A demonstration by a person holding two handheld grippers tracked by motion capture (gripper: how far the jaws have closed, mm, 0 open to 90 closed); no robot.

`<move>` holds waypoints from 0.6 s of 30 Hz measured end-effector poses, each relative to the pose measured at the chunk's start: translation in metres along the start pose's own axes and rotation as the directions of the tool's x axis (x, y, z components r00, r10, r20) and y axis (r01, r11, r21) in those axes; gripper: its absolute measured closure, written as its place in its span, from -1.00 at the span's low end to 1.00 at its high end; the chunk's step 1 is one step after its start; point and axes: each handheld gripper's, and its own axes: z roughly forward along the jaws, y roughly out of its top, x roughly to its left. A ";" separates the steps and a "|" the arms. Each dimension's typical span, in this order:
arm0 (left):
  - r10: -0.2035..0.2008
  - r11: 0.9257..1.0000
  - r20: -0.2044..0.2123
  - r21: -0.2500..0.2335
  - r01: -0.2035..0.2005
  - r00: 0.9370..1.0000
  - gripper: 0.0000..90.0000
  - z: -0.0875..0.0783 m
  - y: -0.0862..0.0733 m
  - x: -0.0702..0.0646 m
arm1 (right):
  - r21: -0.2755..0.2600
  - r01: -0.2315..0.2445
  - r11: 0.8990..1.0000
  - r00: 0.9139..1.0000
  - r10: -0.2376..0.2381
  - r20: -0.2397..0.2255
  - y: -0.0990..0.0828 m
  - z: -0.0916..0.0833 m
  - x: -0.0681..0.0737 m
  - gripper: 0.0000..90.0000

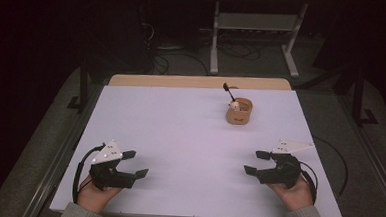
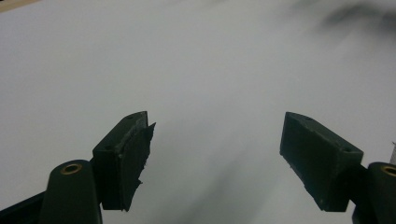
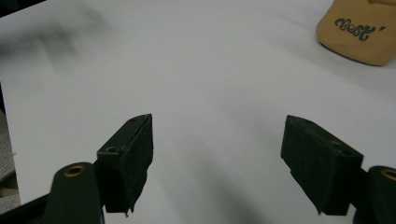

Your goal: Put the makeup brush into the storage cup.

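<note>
left gripper (image 1: 135, 164): jaws apart — near table (image 1: 179, 138) edge
right gripper (image 1: 256, 162): jaws apart
cup (image 1: 239, 112): far side — black stick (image 1: 228, 92) inside

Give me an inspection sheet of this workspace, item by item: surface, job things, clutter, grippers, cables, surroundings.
Surface: white table top, with a wooden strip along its far edge.
Job's things: tan cup at far right of centre, upright, printed "Best"; a black-tipped stick leans out of it, beside something pale inside that is too small to tell.
Clutter: nothing seen.
Grippers: left gripper and right gripper rest near the table's near edge, each held in a hand, jaws wide apart, holding nothing.
Cables: one black cable loops from the left gripper, another from the right; more lie on the floor beyond the table.
Surroundings: grey carpet, a grey metal stand behind the table, dark room.
</note>
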 end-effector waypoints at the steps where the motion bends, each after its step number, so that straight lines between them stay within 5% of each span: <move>1: -0.001 1.000 0.001 0.000 0.001 1.000 -0.47 0.000 0.000 0.000 | 0.001 0.002 1.000 1.000 -0.002 -0.002 -0.001 0.000 0.000 -0.47; 18: 0.008 1.000 0.007 0.008 -0.008 1.000 -0.48 0.001 -0.005 -0.003 | -0.002 -0.006 1.000 1.000 0.006 -0.011 -0.012 -0.003 0.003 -0.49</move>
